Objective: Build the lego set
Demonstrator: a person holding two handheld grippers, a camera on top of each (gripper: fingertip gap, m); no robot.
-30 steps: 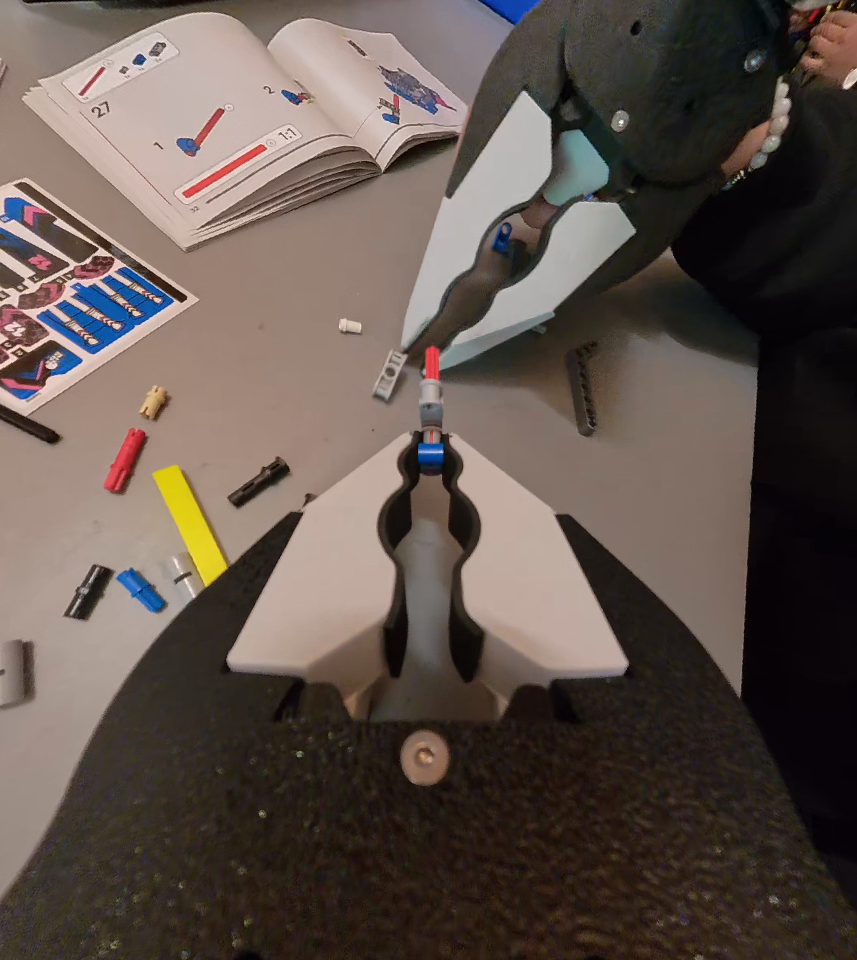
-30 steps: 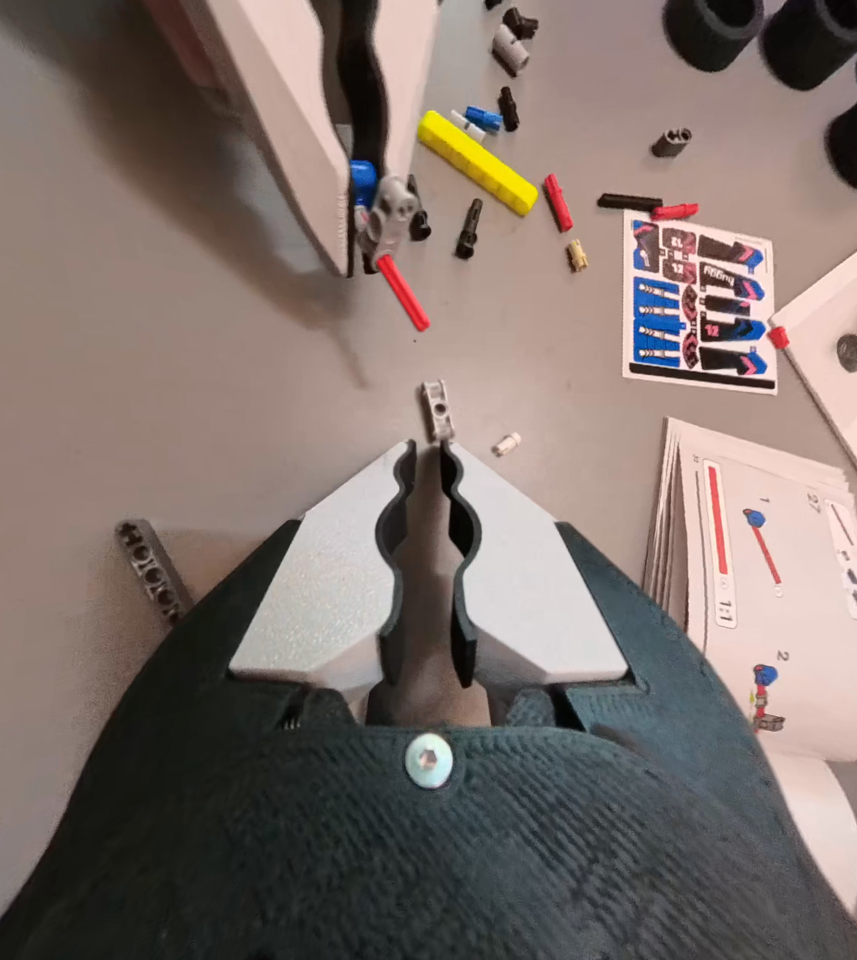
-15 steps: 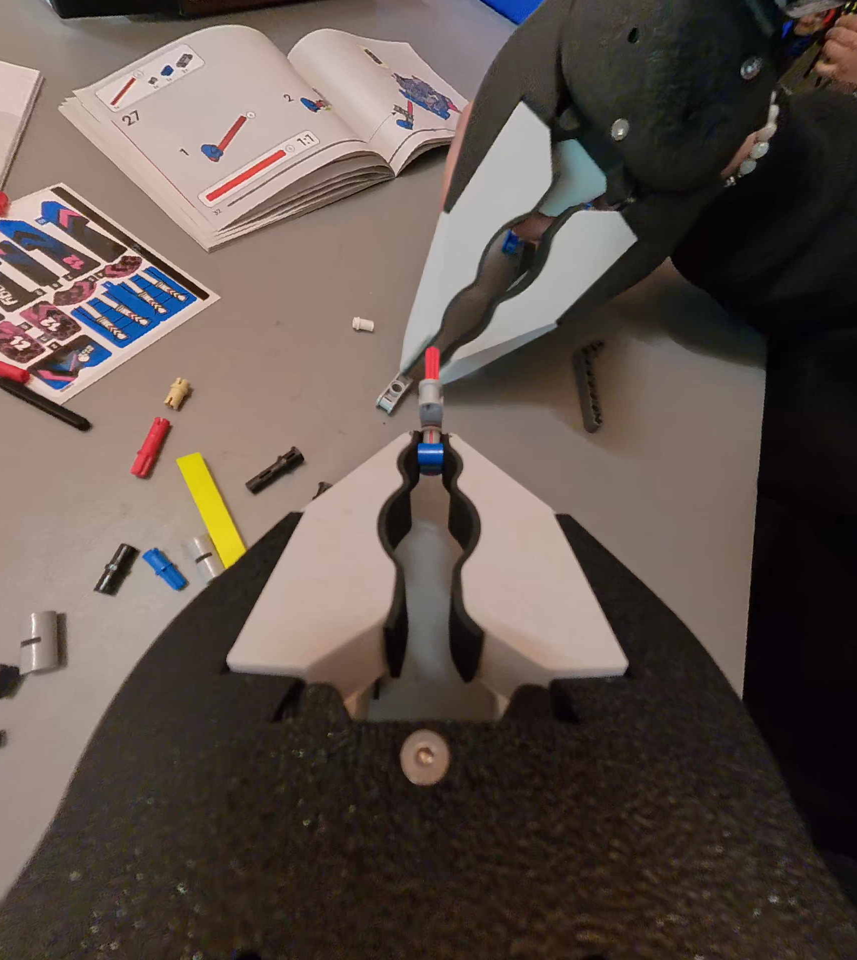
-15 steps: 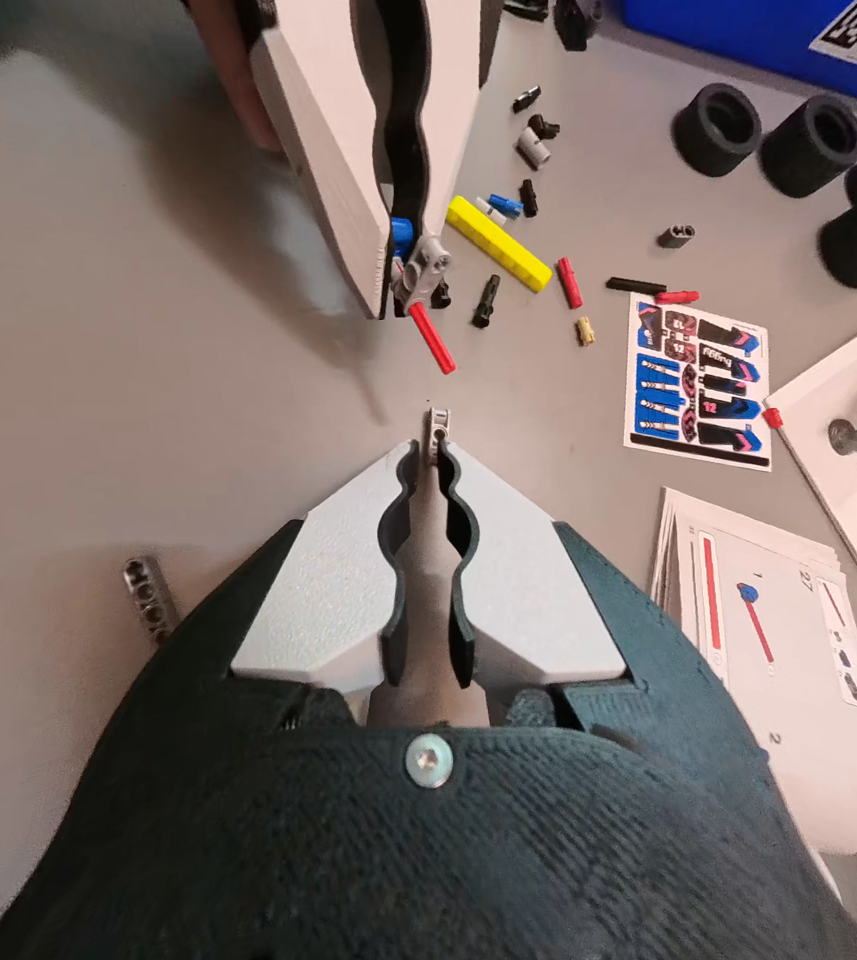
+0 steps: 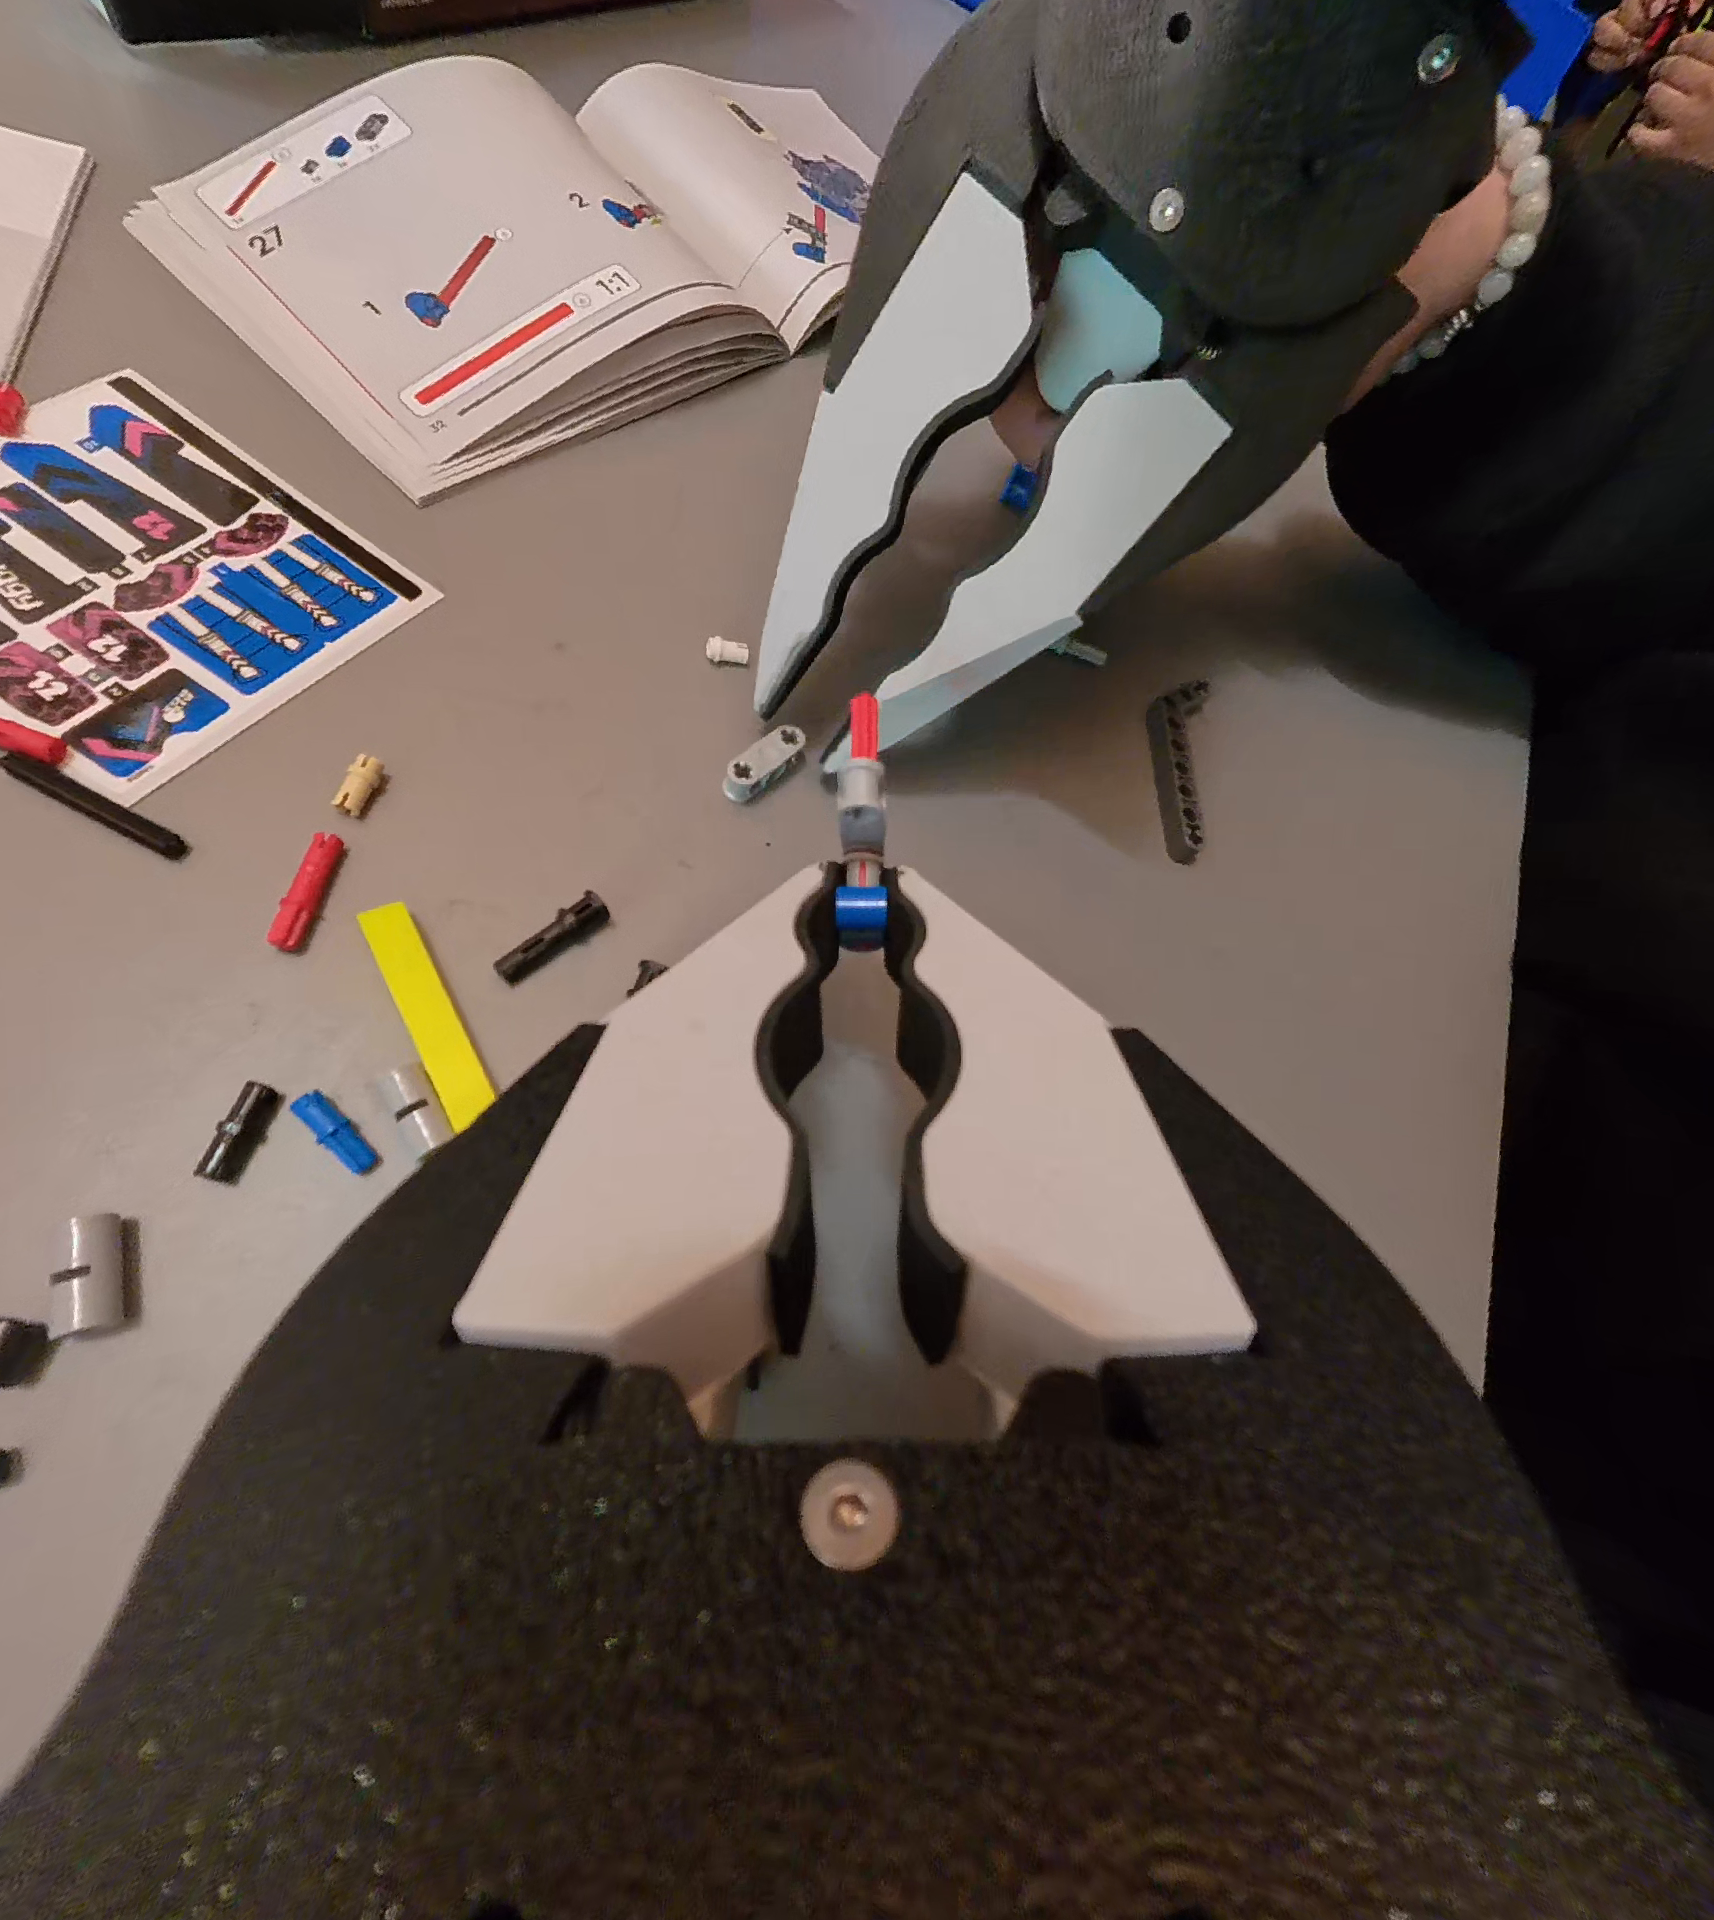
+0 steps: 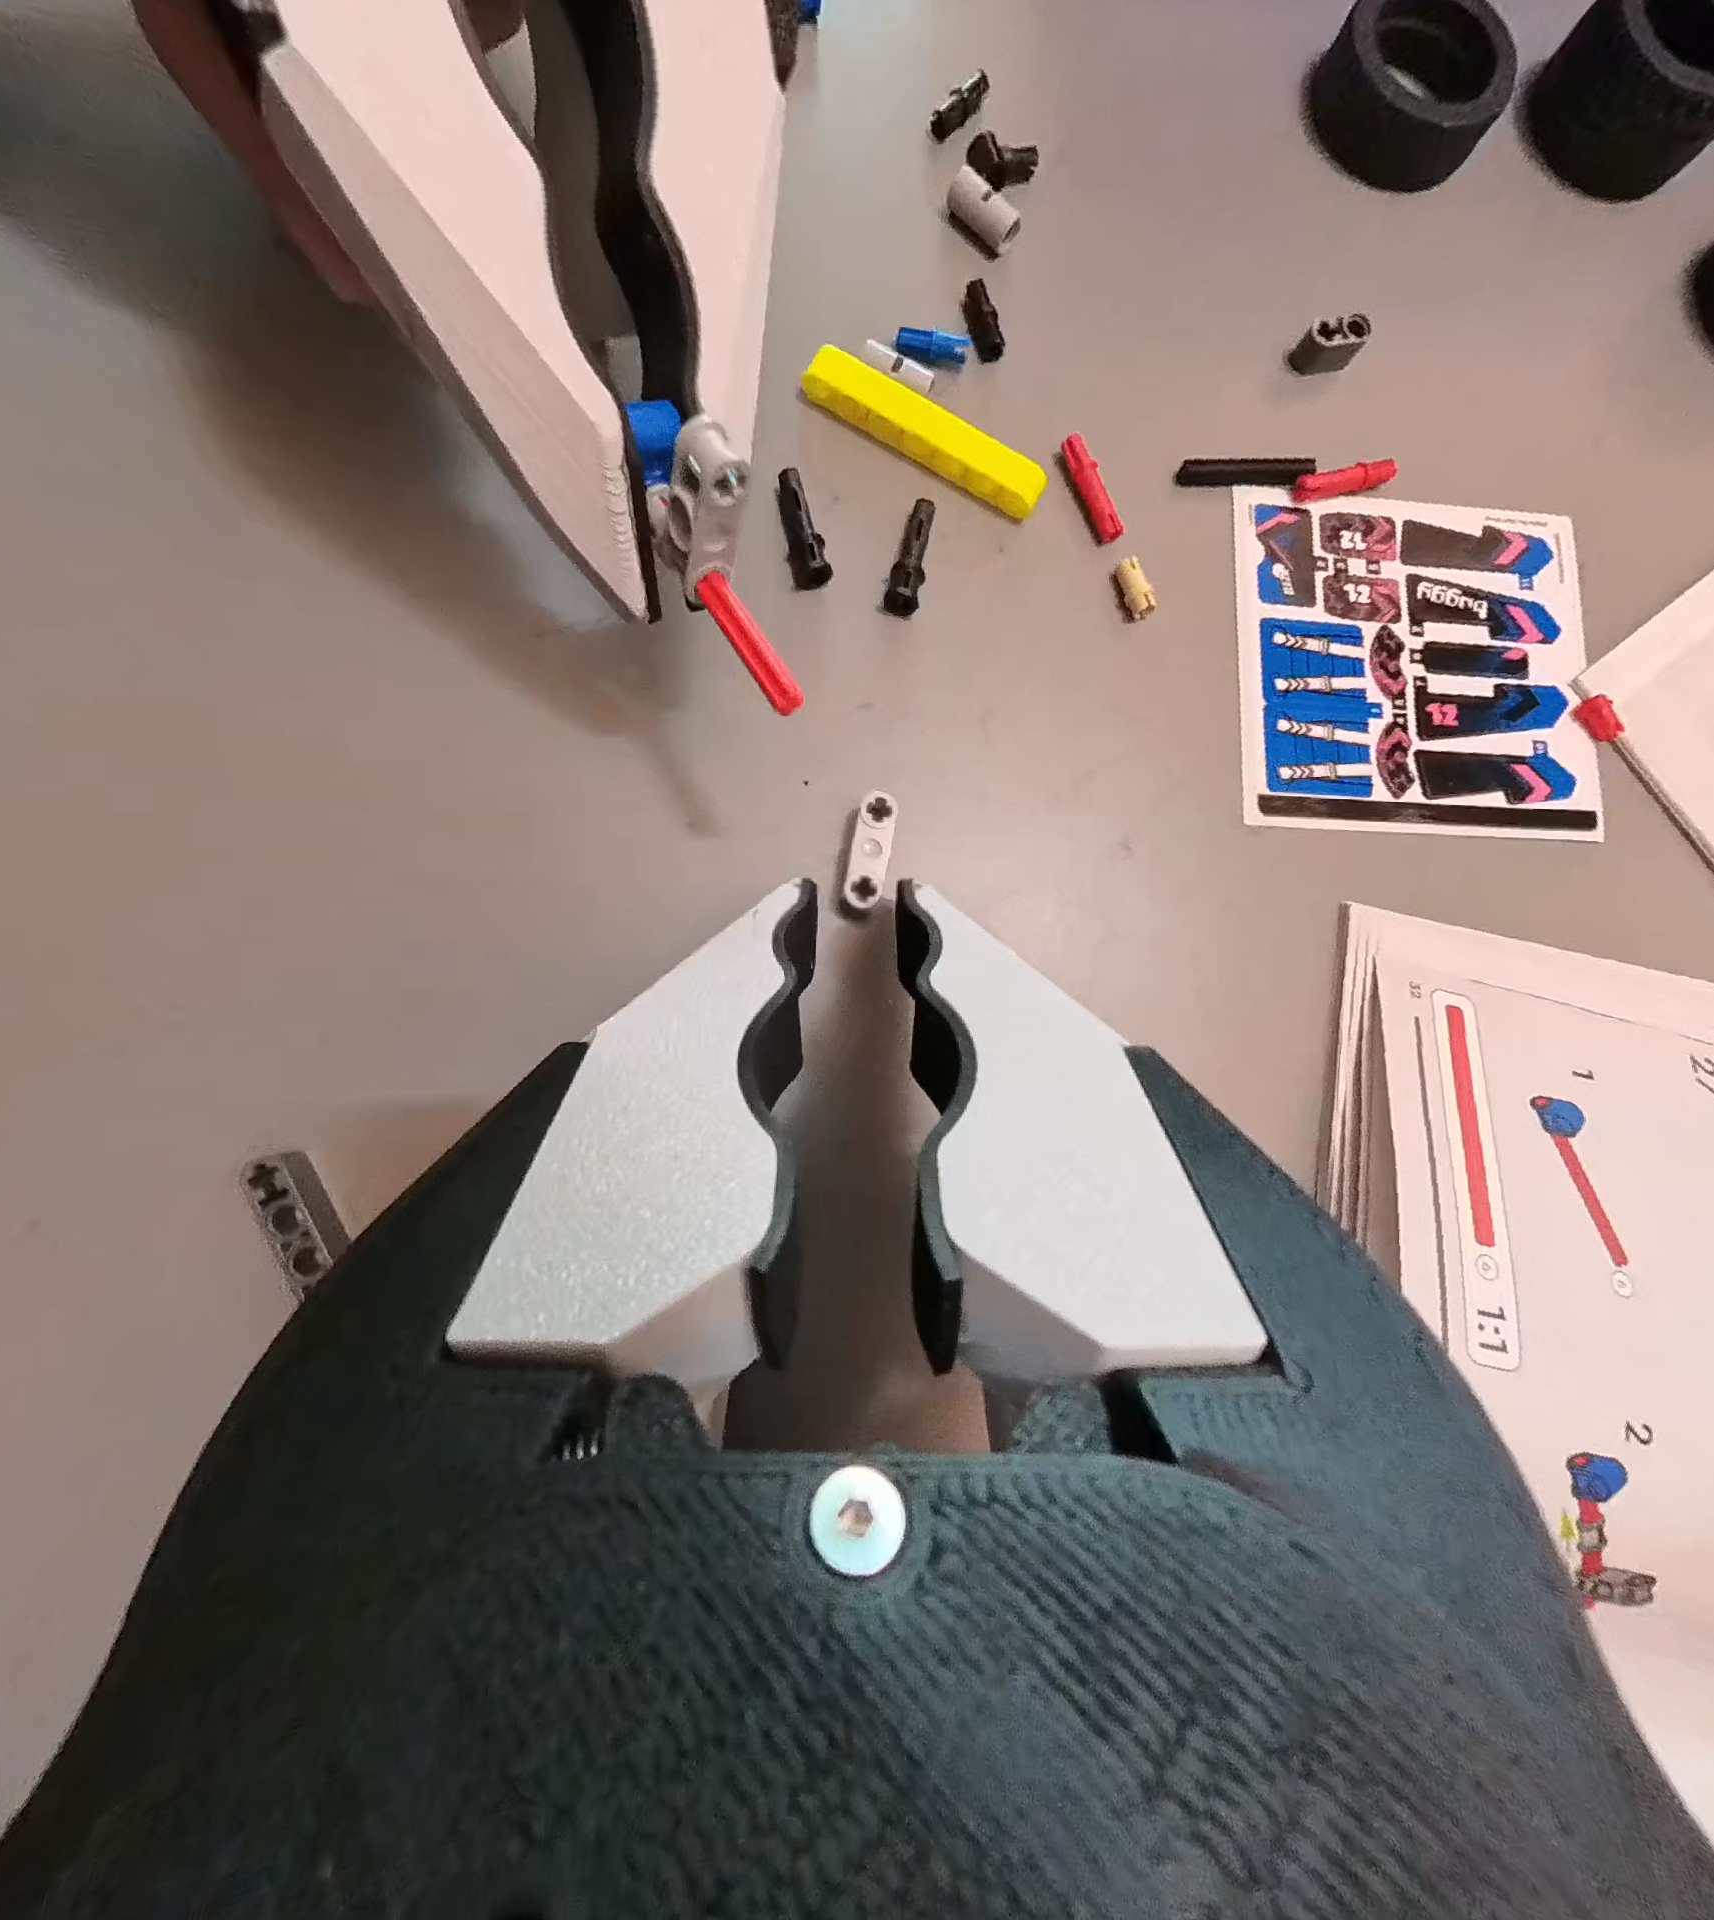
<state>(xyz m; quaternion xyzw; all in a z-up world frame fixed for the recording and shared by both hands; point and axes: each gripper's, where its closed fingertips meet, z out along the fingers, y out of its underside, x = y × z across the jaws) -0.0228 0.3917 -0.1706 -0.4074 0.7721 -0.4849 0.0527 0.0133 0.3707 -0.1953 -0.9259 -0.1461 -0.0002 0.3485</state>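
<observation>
Left wrist view: left gripper (image 5: 863,894) clamped on the blue end of the red axle assembly (image 5: 861,790), red tip pointing toward twelve o'clock. Flat grey two-hole liftarm (image 5: 765,764) lying on the grey table (image 5: 572,665) at about eleven o'clock of that tip, under the right gripper (image 5: 811,727).

Right wrist view: right gripper (image 6: 855,896) with fingers apart, empty, straddling the near end of the grey two-hole liftarm (image 6: 868,852) at twelve o'clock. Red axle assembly (image 6: 718,561) at eleven o'clock, instruction booklet (image 6: 1559,1195) at three o'clock.

Probably picking the liftarm: best closed squarely across its narrow sides, leaving the far cross hole free for the axle.
</observation>
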